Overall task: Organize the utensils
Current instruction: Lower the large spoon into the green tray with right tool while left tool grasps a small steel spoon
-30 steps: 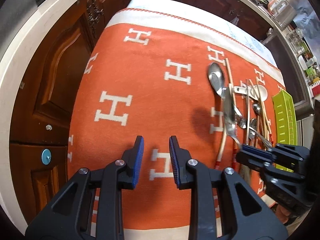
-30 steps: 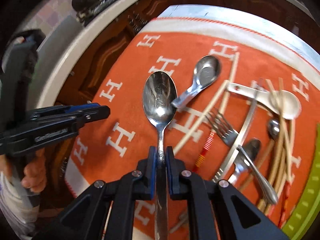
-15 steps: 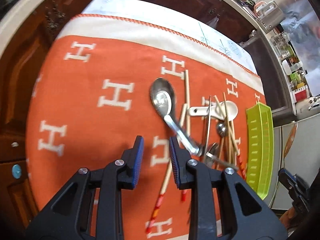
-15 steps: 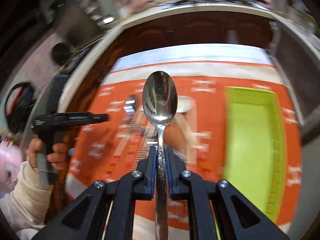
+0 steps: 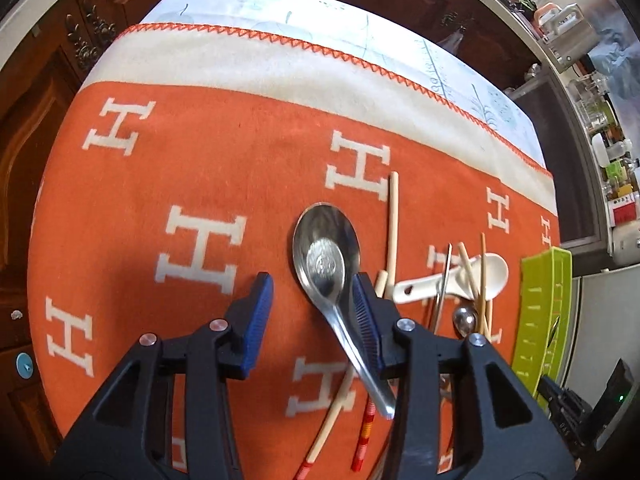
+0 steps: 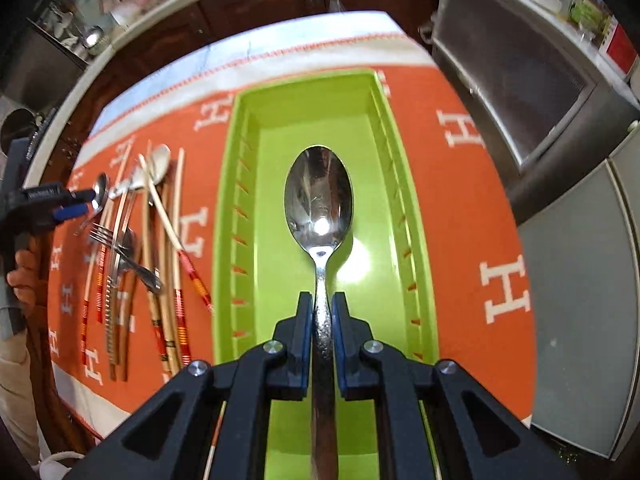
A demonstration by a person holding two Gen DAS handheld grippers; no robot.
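Note:
My right gripper is shut on the handle of a large metal spoon, which hangs above the floor of the lime green tray. My left gripper points down over a metal soup spoon lying on the orange cloth. Its jaws are opening, and the spoon's neck lies between them close to the right pad, unpressed. Beside it lie a white ceramic spoon, chopsticks and more cutlery. The right wrist view shows the left gripper at that pile.
An orange cloth with white H marks covers the table. The green tray stands right of the pile. A person's hand holds the left gripper. A steel appliance and wooden cabinets surround the table.
The right gripper carried the large spoon from above the pile to above the green tray. The left gripper moved right to the soup spoon and its jaws widened.

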